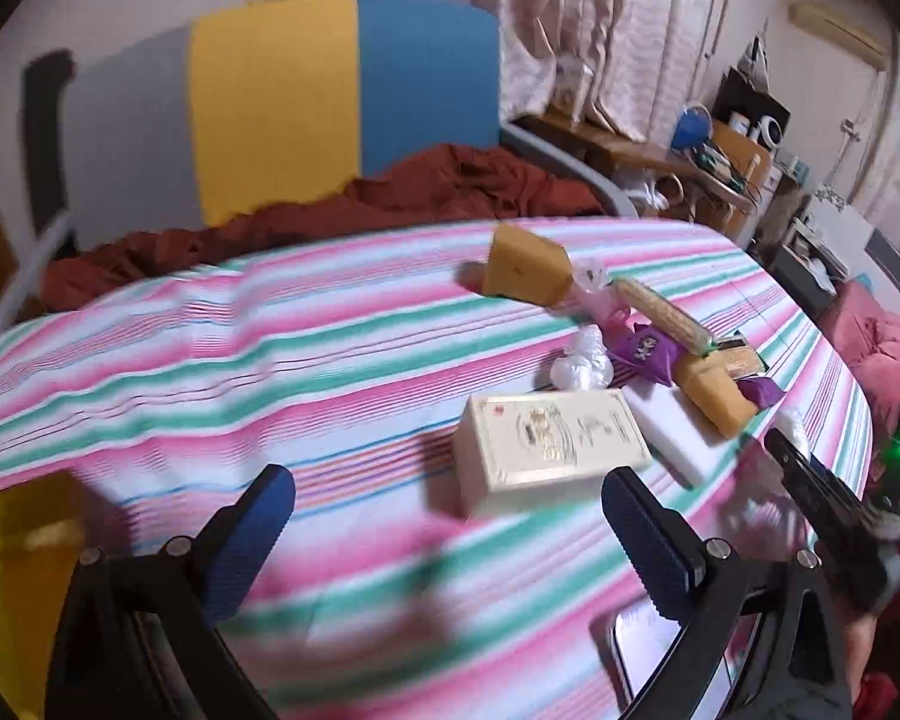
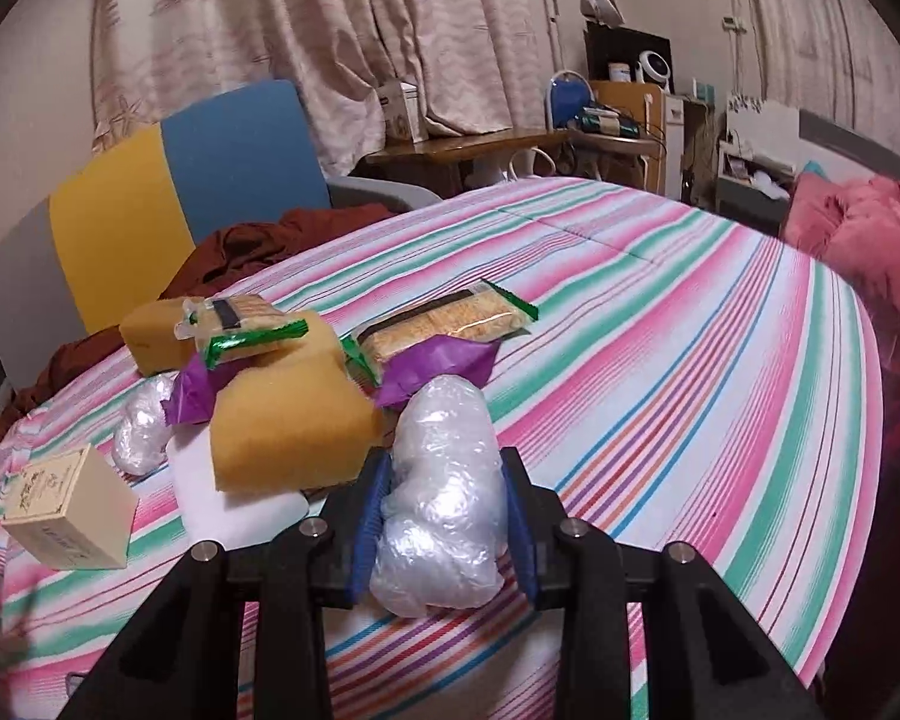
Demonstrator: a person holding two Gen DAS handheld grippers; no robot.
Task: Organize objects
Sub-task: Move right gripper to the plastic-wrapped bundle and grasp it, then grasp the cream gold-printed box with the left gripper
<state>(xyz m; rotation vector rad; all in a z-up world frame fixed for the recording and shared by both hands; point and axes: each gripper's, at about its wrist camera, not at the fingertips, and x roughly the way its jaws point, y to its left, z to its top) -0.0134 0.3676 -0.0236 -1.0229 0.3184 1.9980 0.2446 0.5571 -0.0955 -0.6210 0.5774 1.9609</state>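
We've got the right gripper (image 2: 444, 516) squeezing a crinkly plastic bundle (image 2: 441, 492), so let's lift gently. The left gripper (image 1: 450, 516) hangs wide open near the cream box (image 1: 549, 450).

**Hidden, cropped and blurred parts**

A yellow container (image 1: 12, 570) is cut off by the left edge and blurred. A phone (image 1: 642, 642) sits partly behind the left gripper's fingers (image 1: 648, 534). A white block (image 2: 234, 498) lies mostly under a sponge (image 2: 288, 420).
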